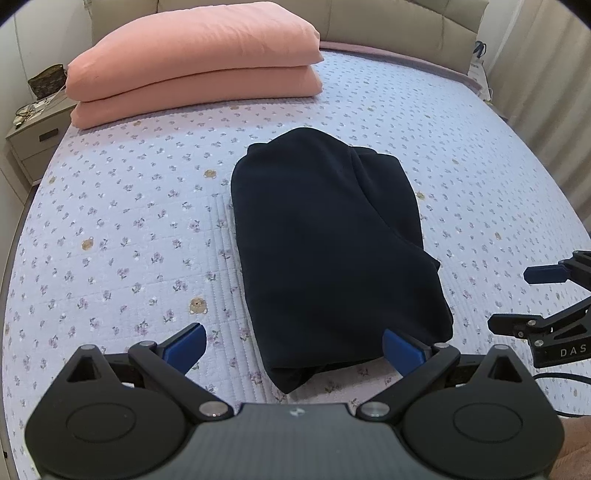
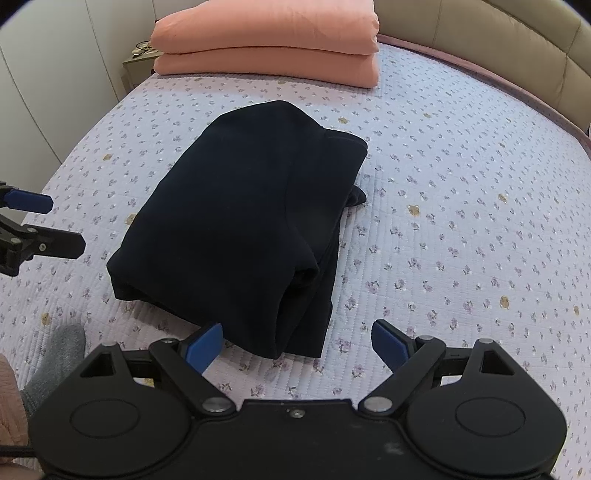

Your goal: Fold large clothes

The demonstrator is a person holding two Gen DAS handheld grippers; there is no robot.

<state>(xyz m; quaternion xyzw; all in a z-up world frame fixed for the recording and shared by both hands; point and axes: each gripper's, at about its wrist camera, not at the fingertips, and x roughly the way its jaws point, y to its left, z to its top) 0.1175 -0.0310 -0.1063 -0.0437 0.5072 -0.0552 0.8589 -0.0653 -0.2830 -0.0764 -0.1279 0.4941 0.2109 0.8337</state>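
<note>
A dark navy garment (image 1: 332,243) lies folded into a compact rectangle on the floral bedspread (image 1: 129,221); it also shows in the right wrist view (image 2: 243,221). My left gripper (image 1: 293,347) is open and empty, its blue pads at the garment's near end. My right gripper (image 2: 297,343) is open and empty, just short of the garment's near corner. The right gripper also shows at the right edge of the left wrist view (image 1: 517,299), and the left gripper at the left edge of the right wrist view (image 2: 62,225).
A folded pink quilt (image 1: 195,59) lies at the head of the bed, by the beige headboard (image 1: 406,22). A nightstand (image 1: 33,136) with a bag stands left of the bed. A grey-socked foot (image 2: 55,354) rests on the bed near the right gripper.
</note>
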